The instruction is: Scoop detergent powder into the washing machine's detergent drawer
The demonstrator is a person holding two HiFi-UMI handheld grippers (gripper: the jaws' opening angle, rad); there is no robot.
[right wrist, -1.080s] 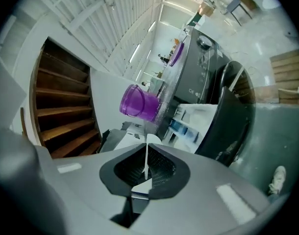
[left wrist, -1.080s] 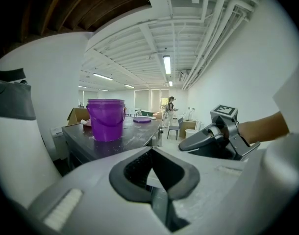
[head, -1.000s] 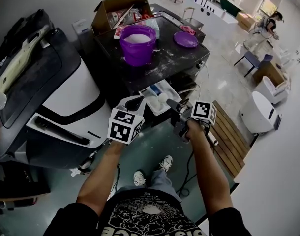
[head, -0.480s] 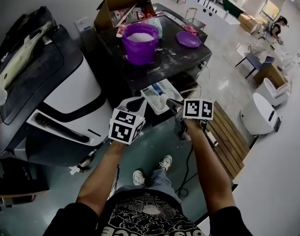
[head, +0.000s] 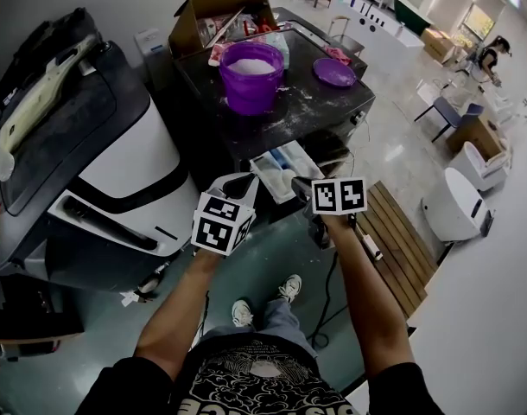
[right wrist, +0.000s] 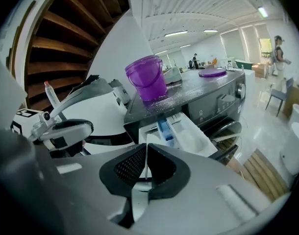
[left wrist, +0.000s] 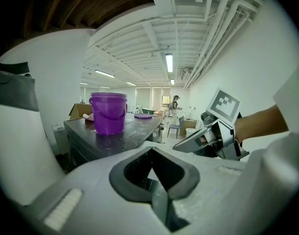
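Now your right gripper (right wrist: pixel 146 155) has edged left, at the open detergent drawer's (right wrist: pixel 204 133) near side — jaws closed, empty; left gripper (left wrist: pixel 152 173) likewise. Powder (right wrist: pixel 188 142) lies in the drawer — dosing looks finished.

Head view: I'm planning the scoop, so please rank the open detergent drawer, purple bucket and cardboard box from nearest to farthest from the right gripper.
1. Detergent drawer: pulled out, just ahead of the right gripper.
2. Purple bucket: on the washing machine top, behind the drawer.
3. Cardboard box: at the far left corner, behind the bucket.
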